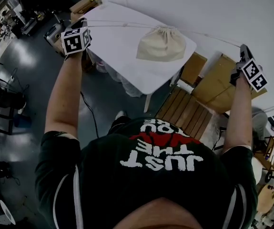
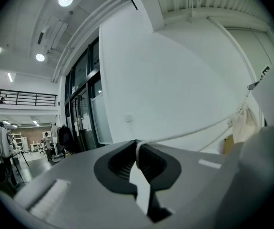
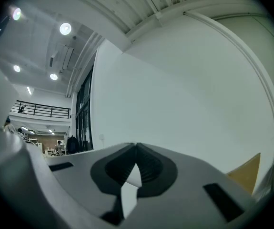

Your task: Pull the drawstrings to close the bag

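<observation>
The white rectangular tabletop (image 1: 122, 56) carries one thing: a beige cloth drawstring bag (image 1: 161, 44), which lies close to the right corner, with its gathered neck turned toward the far edge. In the left gripper view the bag (image 2: 244, 123) shows at the right, well apart from the tool.

The left gripper (image 1: 78, 32) is held out past the tabletop's left edge. Its jaws are pressed together on the thin white left cord (image 2: 194, 130), which runs straight from the pinch (image 2: 137, 144) to the bag's neck. The right gripper (image 1: 244, 56) is held out beyond the right corner, jaws pressed together too. The thin white right cord (image 1: 208, 37) stretches from the neck toward it in the head view, yet its own view shows no cord at the tips (image 3: 136, 147).

The step in hand seems to be the outward pull itself, near its end, as the neck already looks puckered. The next move probably calls for a last even tug on both sides, then a check that the mouth is fully shut.
</observation>
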